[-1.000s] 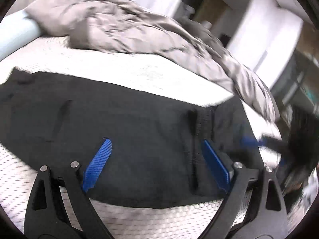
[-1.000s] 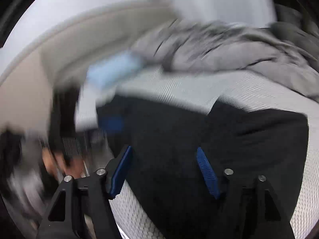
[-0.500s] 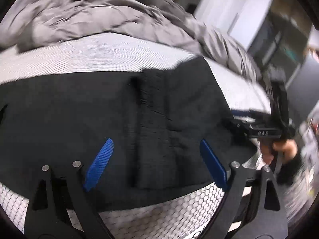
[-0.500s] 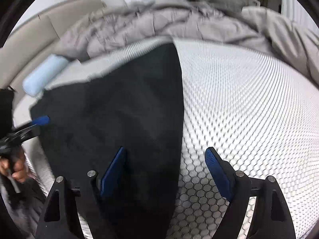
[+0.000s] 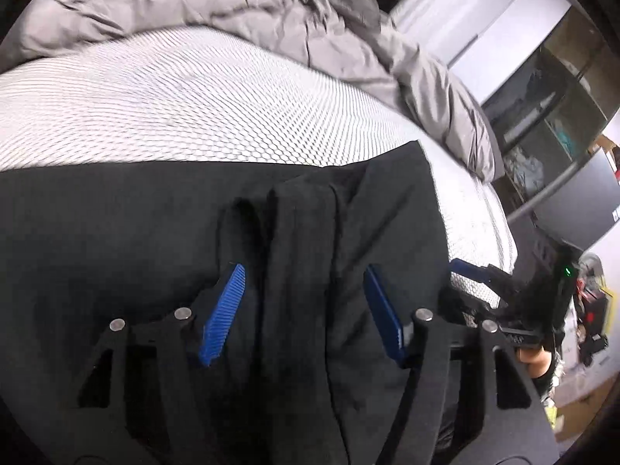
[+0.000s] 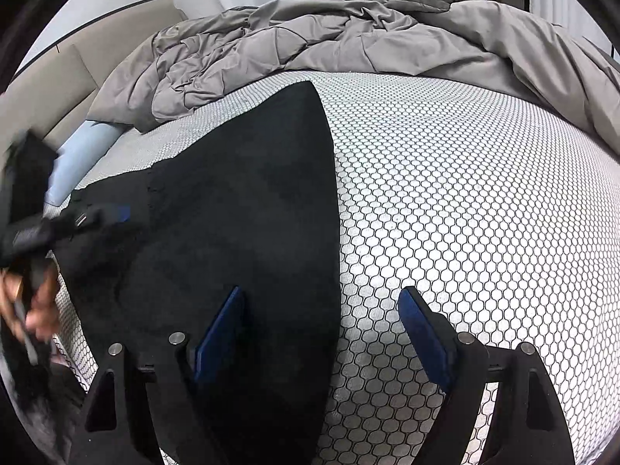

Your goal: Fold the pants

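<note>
Black pants (image 5: 135, 224) lie flat on a white honeycomb-patterned mattress (image 5: 193, 97). In the left wrist view my left gripper (image 5: 306, 310) is open, its blue pads on either side of a raised fold (image 5: 298, 271) near the pants' right end. My right gripper (image 5: 465, 267) shows at that end's edge. In the right wrist view the pants (image 6: 240, 193) stretch away to the left. My right gripper (image 6: 321, 329) is open and straddles the pants' right edge, one pad over cloth, one over mattress (image 6: 465, 193). The left gripper (image 6: 97, 217) shows blurred at far left.
A rumpled grey duvet (image 6: 348, 38) is heaped along the far side of the bed. A light blue pillow (image 6: 77, 155) lies at the far left by a beige headboard (image 6: 58, 85). Shelves and a dark screen (image 5: 573, 201) stand beyond the bed's right side.
Both grippers have swung toward one end of the pants and dropped close to the cloth. The left gripper's jaws have narrowed around a fold; the right now straddles the pants' edge.
</note>
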{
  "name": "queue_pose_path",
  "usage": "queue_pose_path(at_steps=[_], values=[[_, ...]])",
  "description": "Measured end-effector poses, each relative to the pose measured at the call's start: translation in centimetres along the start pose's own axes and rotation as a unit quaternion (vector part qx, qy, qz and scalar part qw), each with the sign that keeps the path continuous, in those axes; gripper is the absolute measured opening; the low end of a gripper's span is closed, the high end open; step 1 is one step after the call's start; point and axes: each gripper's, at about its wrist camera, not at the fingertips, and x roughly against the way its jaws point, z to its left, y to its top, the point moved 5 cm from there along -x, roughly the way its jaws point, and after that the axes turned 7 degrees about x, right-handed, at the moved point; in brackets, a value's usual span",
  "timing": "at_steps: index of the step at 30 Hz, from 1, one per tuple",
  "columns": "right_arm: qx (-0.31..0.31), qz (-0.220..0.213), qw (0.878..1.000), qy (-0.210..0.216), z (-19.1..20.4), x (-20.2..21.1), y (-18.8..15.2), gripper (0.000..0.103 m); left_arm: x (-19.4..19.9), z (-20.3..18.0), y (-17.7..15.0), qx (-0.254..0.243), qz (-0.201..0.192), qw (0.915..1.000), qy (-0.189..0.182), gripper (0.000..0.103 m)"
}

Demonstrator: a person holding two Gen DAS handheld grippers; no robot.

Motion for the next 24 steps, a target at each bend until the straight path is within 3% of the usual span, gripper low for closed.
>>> queue_pose_path(at_steps=[3, 6, 8, 9, 11, 14, 17, 21, 24], values=[[-0.001, 0.002, 1.000, -0.001, 0.4, -0.6, 0.7, 0.084, -3.1, 0.8, 0.8, 0.012, 0.061, 0.9980, -0.001, 0.064], [0.003, 0.009, 1.000, -0.002, 0.3, -0.7, 0.6, 0.084, -3.3, 0.8, 1.4, 0.010, 0.052, 0.9986, -0.012, 0.064], [0.009, 0.012, 1.000, 0.000, 0.6, -0.8, 0.5, 0.084, -3.3, 0.1, 1.8, -0.011, 0.042, 0.9990, -0.014, 0.041], [0.012, 0.012, 1.000, 0.000, 0.8, -0.8, 0.6, 0.084, -3.3, -0.2, 2.0, -0.021, 0.035, 0.9991, -0.003, 0.036], [0.016, 0.010, 1.000, 0.004, 1.0, -0.9, 0.7, 0.084, -2.7, -0.5, 2.3, -0.032, 0.019, 0.9993, 0.006, 0.014], [0.018, 0.012, 1.000, 0.003, 1.2, -1.1, 0.6, 0.084, -0.4, 0.1, 2.7, -0.031, -0.003, 0.9995, 0.003, 0.015], [0.010, 0.009, 1.000, 0.005, 1.1, -1.0, 0.4, 0.084, -0.4, 2.3, 2.4, -0.022, -0.004, 0.9978, 0.062, 0.015], [0.011, 0.004, 1.000, 0.005, 1.0, -0.6, 0.3, 0.084, -0.4, 4.1, 1.5, 0.019, 0.005, 0.9981, 0.059, 0.026], [0.001, 0.000, 1.000, 0.008, 0.5, -0.2, 0.3, 0.084, 1.5, 4.4, 0.9, 0.031, 0.005, 0.9985, 0.045, 0.027]])
